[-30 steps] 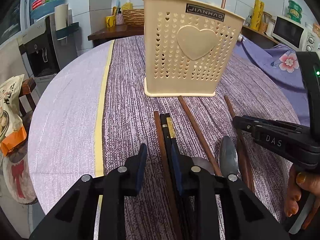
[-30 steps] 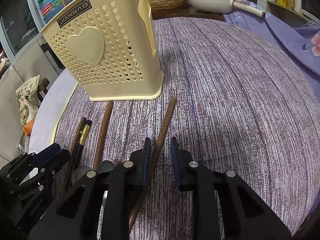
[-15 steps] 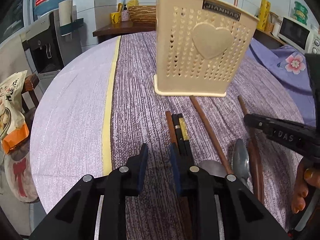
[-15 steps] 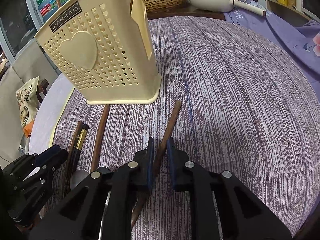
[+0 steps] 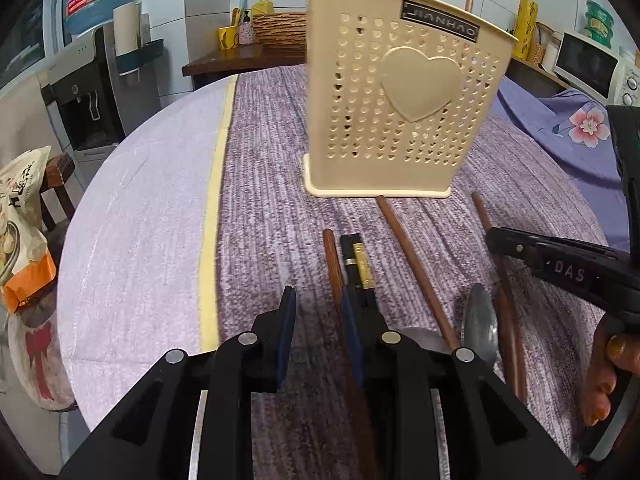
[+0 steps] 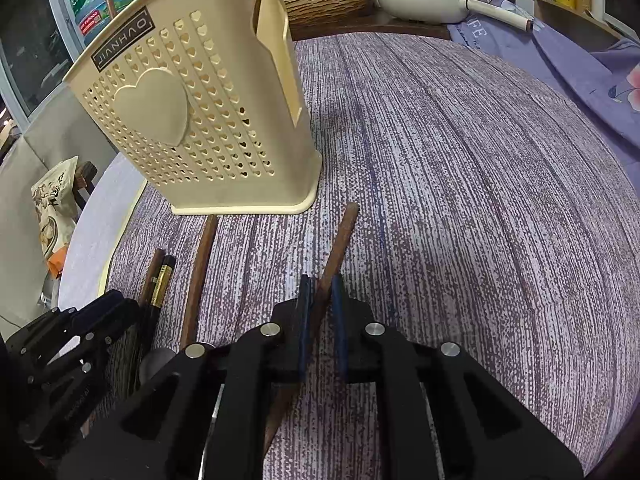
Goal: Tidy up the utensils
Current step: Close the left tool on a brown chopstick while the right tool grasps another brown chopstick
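A cream perforated utensil holder (image 5: pixel 400 120) (image 6: pixel 200 120) stands on the purple table, with two brown handles sticking out of its top. In front of it lie brown chopsticks (image 5: pixel 412 256), a black pair with gold bands (image 5: pixel 360 268) (image 6: pixel 162 280) and a metal spoon (image 5: pixel 480 320). My right gripper (image 6: pixel 322 284) (image 5: pixel 496 240) is closing tight on the rightmost brown chopstick (image 6: pixel 340 240), both pads pressing on it. My left gripper (image 5: pixel 318 304) (image 6: pixel 116 304) is open low over the table. One brown chopstick (image 5: pixel 332 264) runs just inside its right pad, not pinched.
The cloth's yellow stripe (image 5: pixel 212 240) and the table's rounded edge lie to the left, with a snack bag (image 5: pixel 20 220) and a water dispenser (image 5: pixel 88 92) beyond. A floral purple cloth (image 5: pixel 560 128), a microwave (image 5: pixel 588 64), a wicker basket (image 6: pixel 328 0) and a pan (image 6: pixel 420 0) are behind.
My right gripper's jaws have closed from either side onto the brown chopstick. The left gripper's view has shifted a little, so the holder sits further right; its jaws keep the same gap.
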### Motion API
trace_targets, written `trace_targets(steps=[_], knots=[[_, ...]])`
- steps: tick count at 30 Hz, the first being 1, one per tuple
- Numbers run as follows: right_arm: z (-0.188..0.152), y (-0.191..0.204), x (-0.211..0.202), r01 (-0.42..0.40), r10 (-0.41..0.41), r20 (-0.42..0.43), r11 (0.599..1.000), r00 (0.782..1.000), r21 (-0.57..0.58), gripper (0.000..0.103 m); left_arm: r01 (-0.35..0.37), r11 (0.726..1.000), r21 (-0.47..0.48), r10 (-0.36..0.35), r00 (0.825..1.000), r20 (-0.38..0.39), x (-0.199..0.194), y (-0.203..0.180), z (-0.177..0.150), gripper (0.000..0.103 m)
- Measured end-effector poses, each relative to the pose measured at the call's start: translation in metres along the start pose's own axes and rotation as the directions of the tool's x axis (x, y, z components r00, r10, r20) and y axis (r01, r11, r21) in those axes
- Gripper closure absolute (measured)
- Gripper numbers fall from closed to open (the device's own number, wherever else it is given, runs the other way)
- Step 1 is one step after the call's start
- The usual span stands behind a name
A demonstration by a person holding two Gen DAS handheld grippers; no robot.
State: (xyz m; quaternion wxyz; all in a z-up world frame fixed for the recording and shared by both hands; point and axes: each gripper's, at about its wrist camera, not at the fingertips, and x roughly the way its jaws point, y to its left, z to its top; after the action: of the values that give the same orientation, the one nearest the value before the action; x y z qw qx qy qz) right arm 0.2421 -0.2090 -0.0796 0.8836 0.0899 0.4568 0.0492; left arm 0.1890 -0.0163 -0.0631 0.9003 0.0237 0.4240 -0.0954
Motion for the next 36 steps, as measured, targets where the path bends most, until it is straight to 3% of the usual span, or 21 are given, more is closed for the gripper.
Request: trace_targets(steps=[3, 13, 19, 26, 36], knots=[[0.0, 0.001, 0.001, 0.008, -0.008, -0.002, 1.0, 1.0, 0.001, 0.092, -0.007, 1.0, -0.022, 0.006, 1.0, -0.029, 0.004, 0.008, 0.001, 0.079], [0.002, 0.004, 0.003, 0.014, -0.014, -0.001, 1.0, 1.0, 0.001, 0.092, 0.04, 0.998, -0.055, -0.039, 0.999, 0.015, -0.003, 0.003, 0.008, 0.079], [0.003, 0.005, 0.004, 0.014, -0.014, -0.002, 1.0, 1.0, -0.004, 0.092, 0.058, 0.998, -0.027, -0.059, 0.998, -0.025, 0.008, -0.006, 0.004, 0.078], [0.003, 0.002, 0.003, 0.002, -0.002, -0.011, 1.0, 1.0, -0.009, 0.092, 0.026, 0.999, -0.021, -0.026, 0.999, -0.032, 0.005, 0.004, 0.001, 0.077], [0.007, 0.007, 0.007, 0.016, -0.016, -0.01, 1.0, 1.0, -0.005, 0.092, 0.042, 0.998, -0.04, -0.044, 0.998, -0.05, 0.014, 0.003, 0.013, 0.078]])
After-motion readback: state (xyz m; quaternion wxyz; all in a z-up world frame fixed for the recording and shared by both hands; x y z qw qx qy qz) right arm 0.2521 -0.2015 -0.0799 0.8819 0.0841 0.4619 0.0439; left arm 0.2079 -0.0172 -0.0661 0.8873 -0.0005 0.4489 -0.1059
